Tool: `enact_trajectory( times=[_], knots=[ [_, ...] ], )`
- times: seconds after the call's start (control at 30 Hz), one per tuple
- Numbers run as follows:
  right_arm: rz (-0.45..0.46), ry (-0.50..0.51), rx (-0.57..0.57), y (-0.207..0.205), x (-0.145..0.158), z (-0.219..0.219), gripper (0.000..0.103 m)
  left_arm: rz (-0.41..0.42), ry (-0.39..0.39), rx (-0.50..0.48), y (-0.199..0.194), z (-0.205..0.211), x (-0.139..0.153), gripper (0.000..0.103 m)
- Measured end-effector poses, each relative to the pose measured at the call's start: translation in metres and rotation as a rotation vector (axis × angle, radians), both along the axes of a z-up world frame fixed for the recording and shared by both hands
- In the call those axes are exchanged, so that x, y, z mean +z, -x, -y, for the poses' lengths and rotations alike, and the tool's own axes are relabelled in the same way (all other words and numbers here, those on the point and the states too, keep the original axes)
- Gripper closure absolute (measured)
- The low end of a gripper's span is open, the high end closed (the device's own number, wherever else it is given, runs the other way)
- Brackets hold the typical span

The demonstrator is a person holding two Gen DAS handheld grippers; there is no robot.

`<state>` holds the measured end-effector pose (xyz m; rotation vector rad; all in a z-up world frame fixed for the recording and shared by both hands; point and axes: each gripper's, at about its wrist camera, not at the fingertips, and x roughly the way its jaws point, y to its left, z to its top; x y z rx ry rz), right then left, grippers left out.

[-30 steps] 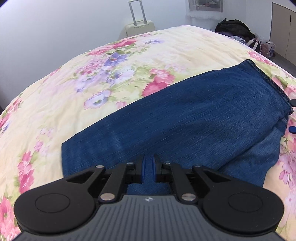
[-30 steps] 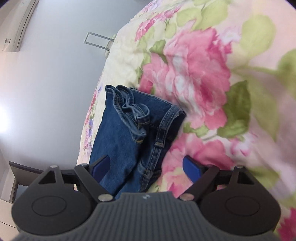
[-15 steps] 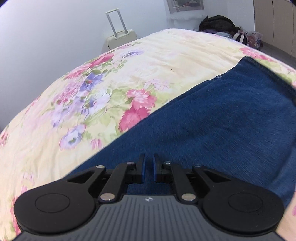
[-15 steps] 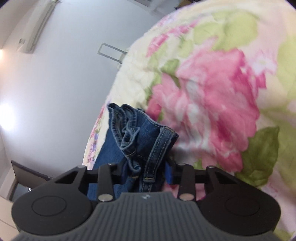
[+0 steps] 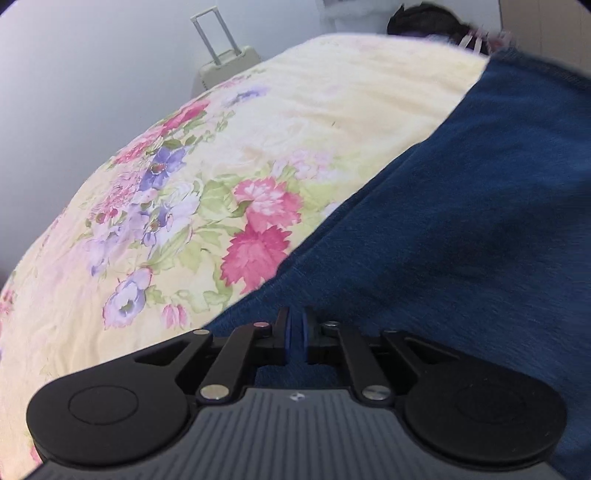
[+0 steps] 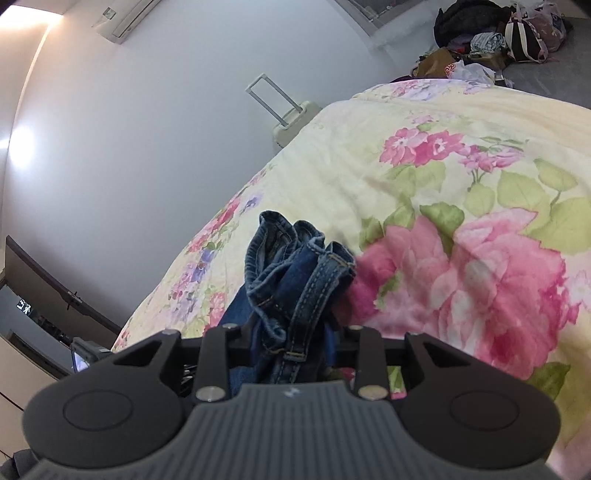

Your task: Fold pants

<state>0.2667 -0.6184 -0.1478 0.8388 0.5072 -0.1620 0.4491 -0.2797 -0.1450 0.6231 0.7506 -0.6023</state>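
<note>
The left gripper [image 5: 296, 338] has its blue-padded fingers drawn almost together, a thin fold of the blue jeans [image 5: 461, 236] pinched between them at the fabric's near edge. In the left wrist view the denim spreads from the fingertips toward 1 to 3 o'clock, filling the right half of the picture, its upper edge running off at about 1 o'clock. It lies on a floral quilt [image 5: 207, 206], cream with pink and purple flowers, which occupies the side from 9 to 12 o'clock. Beyond the bed at 11 o'clock stands a pale suitcase [image 5: 229, 66] with its handle raised, against a white wall. The right gripper [image 6: 291, 343] is clamped on a bunched stack of the jeans, seamed and hemmed layers with orange stitching crowded between its fingers and rising toward 12 o'clock; the pads themselves are hidden by the cloth. The quilt's large pink bloom sits at 3 o'clock of that bundle. In the right wrist view the suitcase shows at 12 o'clock, a pile of bags and clothes [image 6: 495, 40] on the floor at 1 o'clock, and an air conditioner [image 6: 125, 16] on the wall at 11 o'clock.
</note>
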Motion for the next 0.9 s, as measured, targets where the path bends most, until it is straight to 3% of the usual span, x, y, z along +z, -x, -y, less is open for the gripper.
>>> enact_trajectory(
  times=[0.13, 0.23, 0.3, 0.47, 0.6, 0.7, 0.83, 0.9],
  knots=[
    [-0.007, 0.047, 0.025, 0.004, 0.015, -0.007, 0.075, -0.047, 0.084, -0.06, 0.047, -0.019, 0.021, 0.093],
    [0.003, 0.072, 0.033, 0.005, 0.028, -0.015, 0.075, -0.113, 0.093, -0.064, 0.071, -0.025, 0.013, 0.093],
    [0.012, 0.105, 0.044, 0.005, 0.039, -0.023, 0.075, -0.147, 0.106, -0.058, 0.08, -0.027, 0.004, 0.103],
    [0.034, 0.2, 0.102, 0.004, 0.068, -0.052, 0.076, -0.2, 0.118, -0.017, 0.078, -0.021, -0.015, 0.103],
    [0.042, 0.288, 0.142, -0.005, 0.092, -0.082, 0.076, -0.217, 0.134, -0.036, 0.085, -0.035, 0.001, 0.103],
    [0.045, 0.329, 0.163, -0.013, 0.112, -0.102, 0.076, -0.292, 0.166, -0.053, 0.104, -0.055, 0.002, 0.101],
    [0.076, 0.345, 0.2, -0.023, 0.132, -0.136, 0.076, -0.243, 0.168, -0.037, 0.139, -0.079, -0.005, 0.102],
    [0.084, 0.359, 0.222, -0.028, 0.139, -0.155, 0.076, -0.336, 0.231, -0.045, 0.144, -0.095, 0.003, 0.102]
  ],
)
